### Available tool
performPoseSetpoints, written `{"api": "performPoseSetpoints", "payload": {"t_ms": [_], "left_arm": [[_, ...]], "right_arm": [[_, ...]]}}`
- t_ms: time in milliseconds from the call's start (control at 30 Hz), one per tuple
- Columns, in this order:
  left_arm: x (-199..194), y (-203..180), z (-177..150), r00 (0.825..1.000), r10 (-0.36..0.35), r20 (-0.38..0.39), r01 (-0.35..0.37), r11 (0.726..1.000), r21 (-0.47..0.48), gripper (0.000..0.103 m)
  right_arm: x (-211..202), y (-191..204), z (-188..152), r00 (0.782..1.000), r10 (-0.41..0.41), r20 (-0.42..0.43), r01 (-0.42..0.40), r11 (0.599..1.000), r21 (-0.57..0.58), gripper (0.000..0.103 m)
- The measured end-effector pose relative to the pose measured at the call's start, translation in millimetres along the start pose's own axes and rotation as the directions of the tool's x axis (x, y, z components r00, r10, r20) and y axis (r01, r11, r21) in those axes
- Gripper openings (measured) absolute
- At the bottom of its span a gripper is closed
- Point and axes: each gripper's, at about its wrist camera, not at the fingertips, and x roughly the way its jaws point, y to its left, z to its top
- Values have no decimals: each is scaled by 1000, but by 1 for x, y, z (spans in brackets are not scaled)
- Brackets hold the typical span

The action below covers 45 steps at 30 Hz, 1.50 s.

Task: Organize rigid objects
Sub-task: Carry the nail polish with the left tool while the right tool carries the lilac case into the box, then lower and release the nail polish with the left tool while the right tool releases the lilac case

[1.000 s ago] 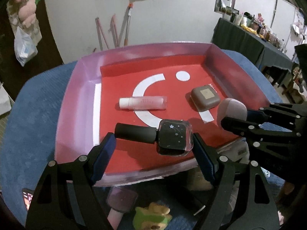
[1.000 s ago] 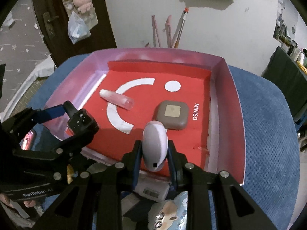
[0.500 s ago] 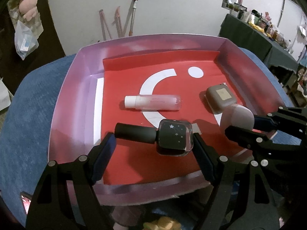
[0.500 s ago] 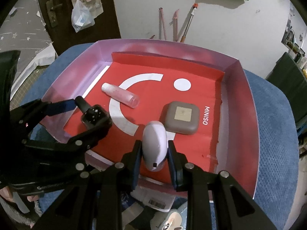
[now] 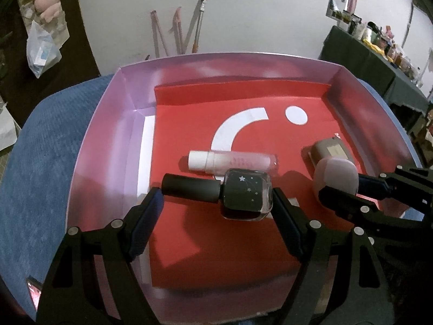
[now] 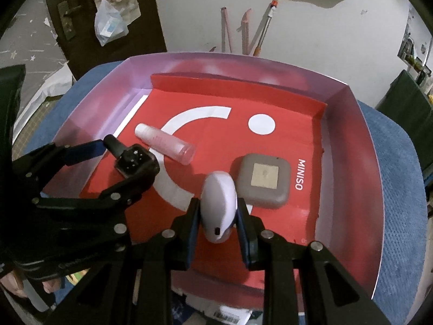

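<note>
My left gripper (image 5: 216, 203) is shut on a dark nail polish bottle (image 5: 245, 194) with a black cap, held sideways above the red floor of the pink box (image 5: 113, 146). It also shows in the right wrist view (image 6: 135, 162). My right gripper (image 6: 219, 216) is shut on a pale lilac egg-shaped case (image 6: 219, 205), over the box's front part; the case also shows in the left wrist view (image 5: 335, 173). A pink tube (image 5: 235, 160) and a brown square compact (image 6: 265, 180) lie on the box floor.
The box sits on a blue cushion (image 5: 40, 149). A white wall with pink sticks (image 6: 243, 32) stands behind. A dark door (image 6: 81, 13) with hanging bags is at the left. A cluttered dark table (image 5: 379, 59) is at the far right.
Both grippers have moved forward over the box with their objects still held. The box and the items on its floor now look closer.
</note>
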Motion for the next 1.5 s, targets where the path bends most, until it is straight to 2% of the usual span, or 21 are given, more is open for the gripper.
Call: {"api": "performPoseSetpoints", "payload": {"t_ms": [400, 633, 767, 833, 1000, 1500], "left_arm": [[7, 3, 6, 1000, 9, -17, -9, 1000, -10, 79], [10, 4, 9, 999, 2, -32, -2, 1000, -16, 79], [12, 3, 12, 999, 13, -43, -14, 1000, -14, 79], [14, 3, 14, 999, 15, -47, -16, 1000, -15, 79], [9, 1, 18, 999, 34, -17, -35, 999, -13, 79], [29, 11, 23, 996, -19, -88, 17, 1000, -25, 79]], "right_arm": [[4, 0, 7, 999, -17, 44, 16, 999, 37, 28], [5, -4, 7, 999, -1, 47, -1, 999, 49, 27], [1, -5, 7, 998, -41, 54, 39, 999, 38, 27], [2, -8, 8, 998, -36, 48, 34, 998, 50, 27], [2, -9, 11, 997, -40, 59, 36, 997, 63, 27], [8, -8, 13, 997, -28, 65, 23, 997, 76, 28]]}}
